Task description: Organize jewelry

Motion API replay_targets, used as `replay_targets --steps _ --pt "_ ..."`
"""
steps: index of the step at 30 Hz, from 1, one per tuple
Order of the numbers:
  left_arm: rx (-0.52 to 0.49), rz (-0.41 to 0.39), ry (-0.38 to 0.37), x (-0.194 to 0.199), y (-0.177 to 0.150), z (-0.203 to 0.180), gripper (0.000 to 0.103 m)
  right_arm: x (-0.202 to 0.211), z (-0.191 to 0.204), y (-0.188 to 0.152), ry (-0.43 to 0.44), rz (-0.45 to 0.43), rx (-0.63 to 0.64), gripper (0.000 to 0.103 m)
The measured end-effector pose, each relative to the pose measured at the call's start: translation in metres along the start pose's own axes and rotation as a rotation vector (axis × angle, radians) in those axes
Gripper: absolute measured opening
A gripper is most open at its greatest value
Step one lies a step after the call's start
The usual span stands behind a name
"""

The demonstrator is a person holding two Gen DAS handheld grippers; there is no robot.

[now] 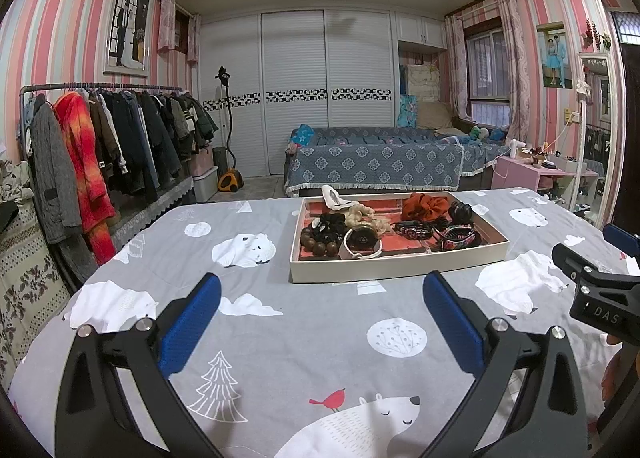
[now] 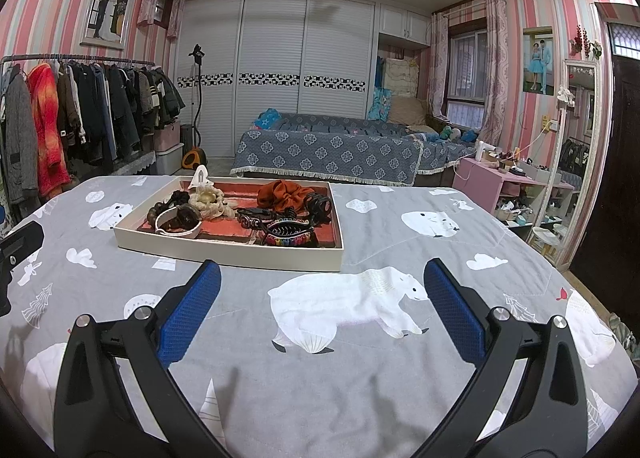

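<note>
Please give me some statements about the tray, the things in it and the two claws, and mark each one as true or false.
1. Both the left claw and the right claw are open and hold nothing. True.
2. The tray stands on a bare wooden table. False: it rests on a grey cloth printed with polar bears.
3. The orange scrunchie lies inside the tray. True.
4. The tray has a closed lid. False: it is open, and its contents show.
5. The brown bead bracelet lies on the cloth outside the tray. False: it is in the tray, near the front left corner.
</note>
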State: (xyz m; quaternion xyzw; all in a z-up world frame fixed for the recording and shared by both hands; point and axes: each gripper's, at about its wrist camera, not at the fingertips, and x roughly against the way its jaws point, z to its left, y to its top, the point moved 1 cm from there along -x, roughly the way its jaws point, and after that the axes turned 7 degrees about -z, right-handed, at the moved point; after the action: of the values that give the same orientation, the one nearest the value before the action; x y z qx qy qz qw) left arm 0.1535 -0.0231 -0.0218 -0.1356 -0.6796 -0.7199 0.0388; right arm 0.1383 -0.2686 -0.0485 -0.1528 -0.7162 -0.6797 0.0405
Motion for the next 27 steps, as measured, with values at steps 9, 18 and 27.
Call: replay_targets --steps 9,18,27 --pt "-0.001 0.001 -0.001 -0.0002 -0.0002 0.0003 0.099 0.0000 0.0001 0.0001 0.000 0.000 0.000 0.099" --pt "-0.003 -0.001 0.002 0.0003 -0.0001 0.0003 0.099 -0.0001 -0.0004 -0.0001 0.000 -0.001 -0.001 0.099" --pt "0.002 0.000 0.009 0.0016 0.0000 0.0025 0.099 0.0000 -0.0003 -0.0002 0.000 0.000 0.000 0.099"
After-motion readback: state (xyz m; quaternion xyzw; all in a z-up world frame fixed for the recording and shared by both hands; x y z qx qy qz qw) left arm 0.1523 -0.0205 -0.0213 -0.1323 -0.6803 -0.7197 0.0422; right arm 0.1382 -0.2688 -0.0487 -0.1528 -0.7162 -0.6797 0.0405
